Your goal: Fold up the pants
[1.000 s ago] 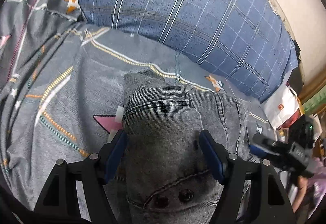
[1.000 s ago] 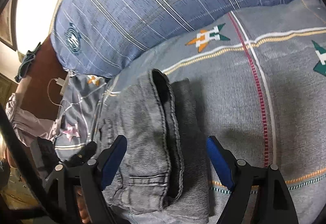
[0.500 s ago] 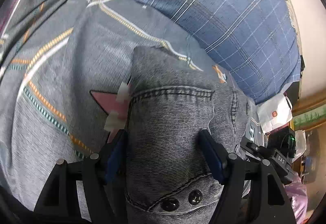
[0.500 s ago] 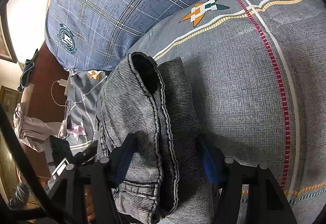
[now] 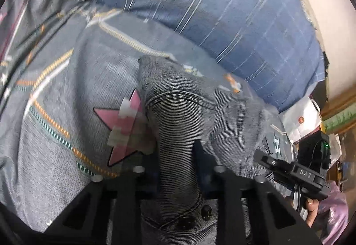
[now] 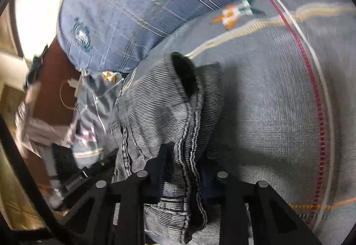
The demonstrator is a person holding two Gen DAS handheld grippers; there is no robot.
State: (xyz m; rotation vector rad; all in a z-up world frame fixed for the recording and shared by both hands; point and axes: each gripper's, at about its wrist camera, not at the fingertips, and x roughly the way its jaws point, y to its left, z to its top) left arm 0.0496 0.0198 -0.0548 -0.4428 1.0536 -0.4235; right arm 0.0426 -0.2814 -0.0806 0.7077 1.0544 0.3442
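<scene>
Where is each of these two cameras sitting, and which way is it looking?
Left wrist view: sits on the left tongs, looking down along them at the grey pants on the bedspread; a fingertip shows lower right.
Right wrist view: sits on the right tongs, facing the pants' hems.
Shared: both tongs closing on the pants, blue checked pillow behind.

- Left gripper (image 5: 176, 162) pads: buried in bunched pants (image 5: 178, 124) fabric (jaws closing).
- Right gripper (image 6: 181, 162): fingertips likewise hidden; bedsheet (image 6: 267, 100) beyond motion-blurred.
</scene>
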